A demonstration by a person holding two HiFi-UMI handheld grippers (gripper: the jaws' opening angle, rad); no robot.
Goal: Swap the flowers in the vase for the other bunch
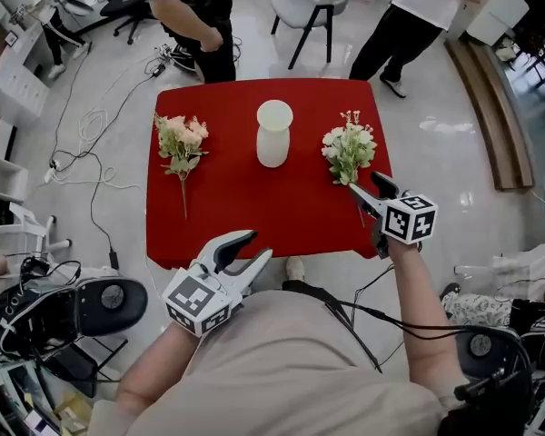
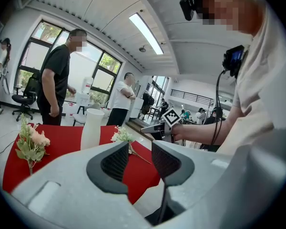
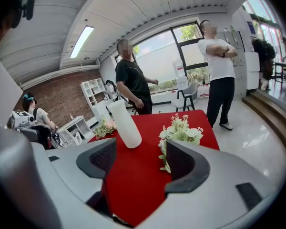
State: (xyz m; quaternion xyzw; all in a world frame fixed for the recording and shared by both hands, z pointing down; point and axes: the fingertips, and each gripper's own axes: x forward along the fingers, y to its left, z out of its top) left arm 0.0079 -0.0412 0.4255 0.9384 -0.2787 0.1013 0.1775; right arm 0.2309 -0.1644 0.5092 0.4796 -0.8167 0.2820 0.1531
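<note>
Head view: from the wearer's head, steeply down; the whole red table [image 1: 236,216] fits, with the left gripper [image 1: 257,246] and the right gripper [image 1: 365,184] at its near edge.
Left gripper view: low, off the near left corner, facing across the table toward the windows [image 2: 97,78].
Right gripper view: low at the near right edge, close to the white flowers [image 3: 181,130], facing the same windows.
Shared: all three take in the vase [image 1: 273,134], the pink flowers [image 1: 182,141], the white flowers, and the bystander in black [image 1: 195,12].

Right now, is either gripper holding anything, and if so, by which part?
Nothing. Left gripper and right gripper are both open and empty; the white flower bunch lies ungripped.
</note>
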